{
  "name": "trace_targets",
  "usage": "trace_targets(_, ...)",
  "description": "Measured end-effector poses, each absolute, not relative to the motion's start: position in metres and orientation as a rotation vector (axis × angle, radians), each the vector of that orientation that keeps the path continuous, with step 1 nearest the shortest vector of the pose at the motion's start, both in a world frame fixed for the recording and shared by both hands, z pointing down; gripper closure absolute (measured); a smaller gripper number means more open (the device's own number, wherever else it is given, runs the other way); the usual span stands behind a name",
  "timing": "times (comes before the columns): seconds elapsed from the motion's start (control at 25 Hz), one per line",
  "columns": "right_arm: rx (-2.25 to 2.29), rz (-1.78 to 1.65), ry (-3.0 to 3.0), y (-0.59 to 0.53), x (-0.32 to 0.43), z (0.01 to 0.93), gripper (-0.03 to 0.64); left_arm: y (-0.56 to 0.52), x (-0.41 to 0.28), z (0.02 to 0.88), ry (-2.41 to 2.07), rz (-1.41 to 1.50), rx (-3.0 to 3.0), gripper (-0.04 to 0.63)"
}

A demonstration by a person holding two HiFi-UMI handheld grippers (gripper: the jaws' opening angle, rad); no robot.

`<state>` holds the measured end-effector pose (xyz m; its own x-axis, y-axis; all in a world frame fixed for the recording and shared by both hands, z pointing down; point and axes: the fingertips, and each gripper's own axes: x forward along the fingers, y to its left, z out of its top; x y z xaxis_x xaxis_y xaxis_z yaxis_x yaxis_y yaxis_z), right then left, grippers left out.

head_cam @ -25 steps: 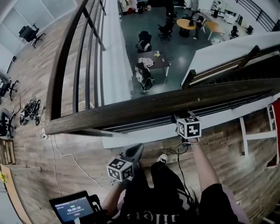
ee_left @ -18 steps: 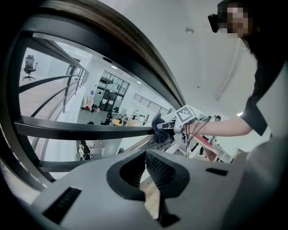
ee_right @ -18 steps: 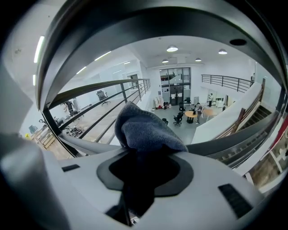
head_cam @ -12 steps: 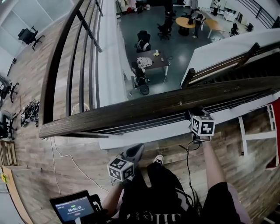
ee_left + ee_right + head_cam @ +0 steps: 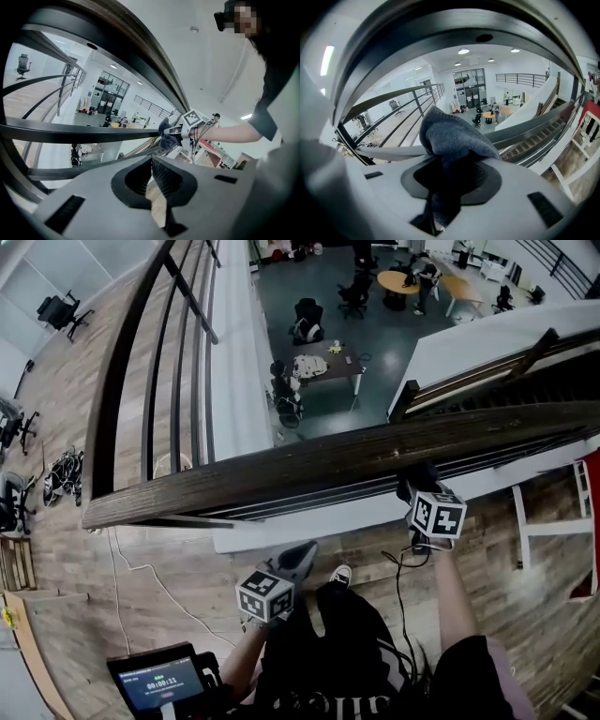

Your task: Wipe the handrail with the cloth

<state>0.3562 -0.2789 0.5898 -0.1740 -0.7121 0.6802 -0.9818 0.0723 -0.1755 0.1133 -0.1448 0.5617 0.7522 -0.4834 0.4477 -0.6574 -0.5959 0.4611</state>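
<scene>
The dark wooden handrail [image 5: 281, 474] crosses the head view from lower left to upper right. My right gripper [image 5: 422, 495] is tucked just under its near edge, right of centre, shut on a grey-blue cloth [image 5: 412, 486]. In the right gripper view the cloth [image 5: 454, 136] bulges out of the shut right gripper [image 5: 445, 164], with the handrail [image 5: 440, 33] arching just above it. My left gripper [image 5: 298, 555] hangs lower, near the person's legs and away from the rail. It is shut and holds nothing [image 5: 151, 161]. From it I see the right gripper's cloth [image 5: 164, 133] against the rail.
Black metal bars [image 5: 309, 505] run beneath the handrail, and a second railing [image 5: 122, 381] runs away on the left. Beyond the edge lies a lower floor with tables and chairs [image 5: 328, 367]. A screen [image 5: 159, 682] sits at lower left, cables [image 5: 66, 474] on the wood floor.
My right gripper has slid to the right along the handrail with the cloth in it. The left gripper has barely moved.
</scene>
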Motion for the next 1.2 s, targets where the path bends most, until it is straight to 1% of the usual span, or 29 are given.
trace_targets(0.4,1.496,0.947,-1.946,-0.203,0.27,0.646,0.508,-0.118,0.074,0.587,-0.871,0.322,2.291,0.595)
trace_targets(0.48,1.462,0.947,-1.953,-0.19,0.238,0.657,0.508,-0.11,0.049,0.594,-0.888,0.326,2.299,0.595)
trace_targets(0.6,1.419,0.947,-1.957,-0.185,0.174,0.657,0.508,-0.112,-0.008,0.594,-0.932,0.318,2.306,0.595)
trace_targets(0.72,1.37,0.938,-1.967,-0.183,0.127,0.662,0.508,-0.112,-0.043,0.596,-0.94,0.306,2.28,0.595)
trace_targets(0.92,1.281,0.906,-1.987,-0.178,0.019,0.688,0.508,-0.104,-0.128,0.623,-0.956,0.255,2.241,0.595)
trace_targets(1.2,1.201,0.907,-2.032,-0.189,-0.07,0.727,0.508,-0.102,-0.188,0.668,-1.005,0.25,2.182,0.595)
